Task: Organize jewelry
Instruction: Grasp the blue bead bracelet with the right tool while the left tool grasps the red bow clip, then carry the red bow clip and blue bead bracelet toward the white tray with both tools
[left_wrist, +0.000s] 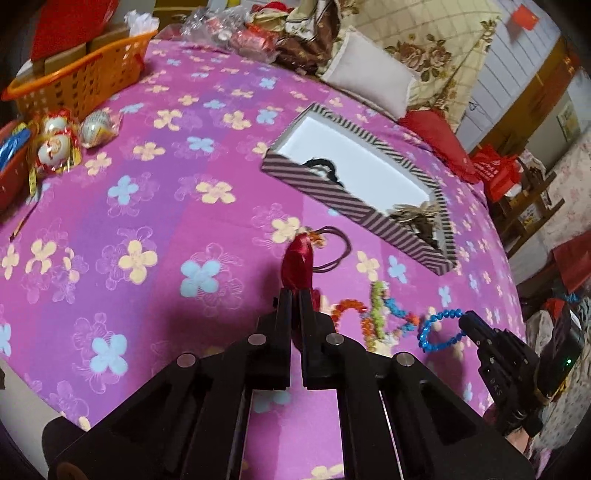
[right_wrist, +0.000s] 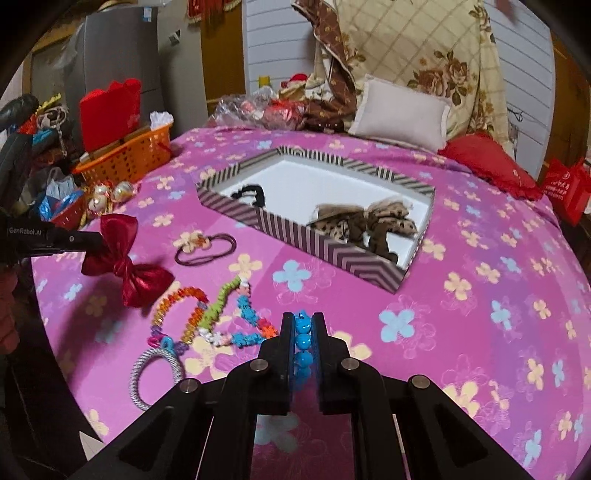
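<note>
My left gripper (left_wrist: 294, 293) is shut on a shiny red bow (left_wrist: 297, 264), lifted off the pink flowered bedspread (left_wrist: 147, 206). In the right wrist view the red bow (right_wrist: 123, 264) hangs at the left. My right gripper (right_wrist: 303, 316) is shut on a blue bead bracelet (right_wrist: 303, 345), raised above the cover. The blue bracelet (left_wrist: 437, 330) dangles as a loop in the left wrist view. Ahead lies an open striped box (right_wrist: 332, 253) that holds a black hair tie (right_wrist: 251, 192) and a leopard-print bow (right_wrist: 369, 221). A dark hair band (right_wrist: 207, 248), a multicoloured bead string (right_wrist: 207, 314) and a silver ring (right_wrist: 147, 373) lie on the cover.
An orange basket (right_wrist: 129, 162) and wrapped round ornaments (right_wrist: 110, 195) stand at the far left. A white pillow (right_wrist: 400, 110), a red cushion (right_wrist: 487, 162) and a folded quilt (right_wrist: 424, 48) line the back. The bed edge drops off on the right beside red bags (right_wrist: 569, 188).
</note>
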